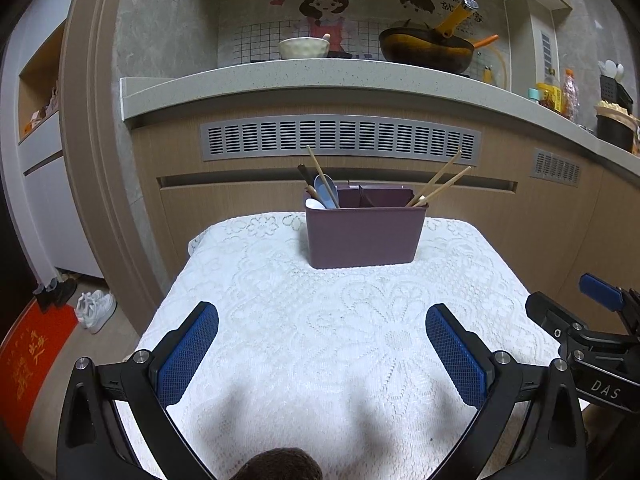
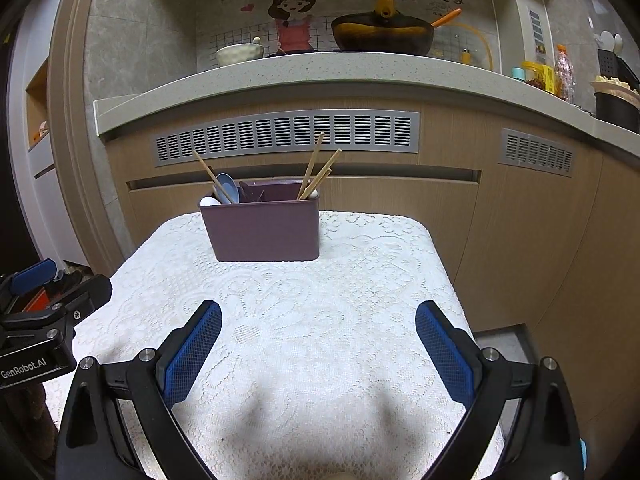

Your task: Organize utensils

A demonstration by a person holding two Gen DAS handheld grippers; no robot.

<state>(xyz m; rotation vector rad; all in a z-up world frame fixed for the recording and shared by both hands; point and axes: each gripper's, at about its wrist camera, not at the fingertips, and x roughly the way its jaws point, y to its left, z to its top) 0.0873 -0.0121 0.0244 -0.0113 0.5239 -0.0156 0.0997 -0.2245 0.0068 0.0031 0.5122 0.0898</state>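
utensil holder [image 1: 365,236]: purple, rectangular, at far edge of lace-covered table [image 1: 280,320]. chopsticks [image 1: 438,182] lean out right end, blue spoon [image 1: 326,192] at left. inner dividers barely discernible. left gripper [image 1: 322,344] and right gripper [image 2: 318,344] spread apart, holding nothing.

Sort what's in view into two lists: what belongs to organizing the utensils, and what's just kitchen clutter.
Belongs to the job:
purple holder
chopsticks
blue spoon
white spoon
left gripper, open
right gripper, open

Just lying about:
wok
bowl
bottles
sneakers
lace cloth
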